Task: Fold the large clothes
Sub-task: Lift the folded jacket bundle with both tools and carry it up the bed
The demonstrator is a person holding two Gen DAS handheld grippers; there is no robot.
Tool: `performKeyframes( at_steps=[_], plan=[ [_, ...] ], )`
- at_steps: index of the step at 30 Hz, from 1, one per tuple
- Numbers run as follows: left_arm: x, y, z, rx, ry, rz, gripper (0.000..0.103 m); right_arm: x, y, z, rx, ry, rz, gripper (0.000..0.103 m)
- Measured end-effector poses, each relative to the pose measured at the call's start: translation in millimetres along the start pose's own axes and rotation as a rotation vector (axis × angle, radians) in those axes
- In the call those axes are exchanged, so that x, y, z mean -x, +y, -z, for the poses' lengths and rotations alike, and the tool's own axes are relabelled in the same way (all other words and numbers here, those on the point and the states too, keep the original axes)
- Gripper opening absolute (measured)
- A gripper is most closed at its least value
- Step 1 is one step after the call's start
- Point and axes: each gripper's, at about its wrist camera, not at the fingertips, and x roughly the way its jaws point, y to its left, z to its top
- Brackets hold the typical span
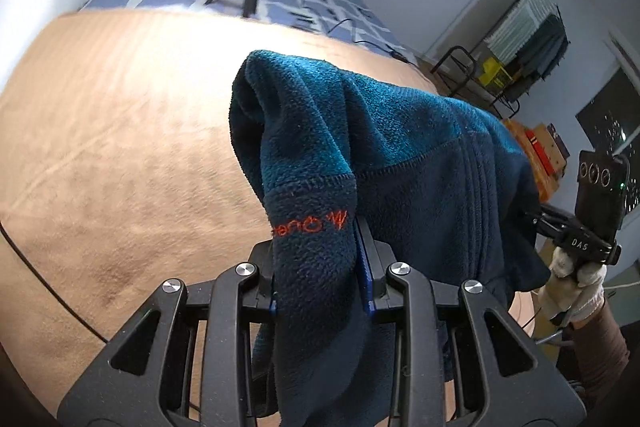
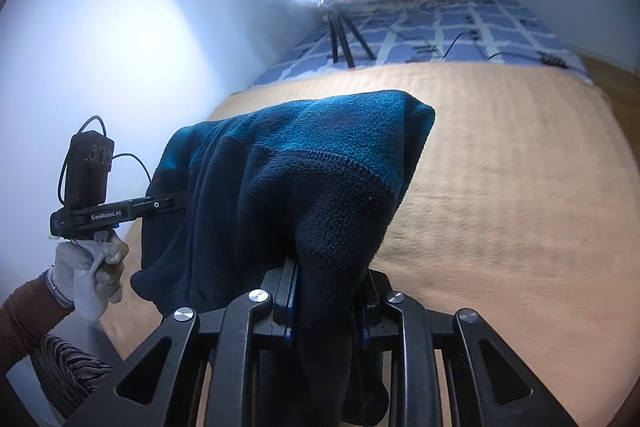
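Fleece (image 1: pixel 360 147) hangs above the bed (image 1: pixel 120 147), each hand-held gripper (left (image 1: pixel 320 267), right (image 2: pixel 324 283)) pinching a thick bunch at 6 o'clock; uneven pull could slide it free.

My right claw (image 2: pixel 326 291) pinches the blue fleece (image 2: pixel 304 167) above the tan bed cover (image 2: pixel 500 187). My left claw (image 2: pixel 176 205) holds its other end.
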Motion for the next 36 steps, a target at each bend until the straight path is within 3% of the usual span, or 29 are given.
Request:
performKeyframes(
  at_steps=[6, 19, 36],
  plan=[
    [-14, -43, -13, -0.065, 0.003, 0.018, 0.028, 30, -15, -1, -0.002, -0.039, 0.051, 0.022],
    [-95, -110, -72, -0.152, 0.003, 0.093, 0.028, 64, -94, -23, -0.059, -0.090, 0.174, 0.022],
    [-243, -183, -186, -0.196, -0.017, 0.167, 0.028, 64, -239, -117, -0.137, -0.133, 0.366, 0.022]
  ],
)
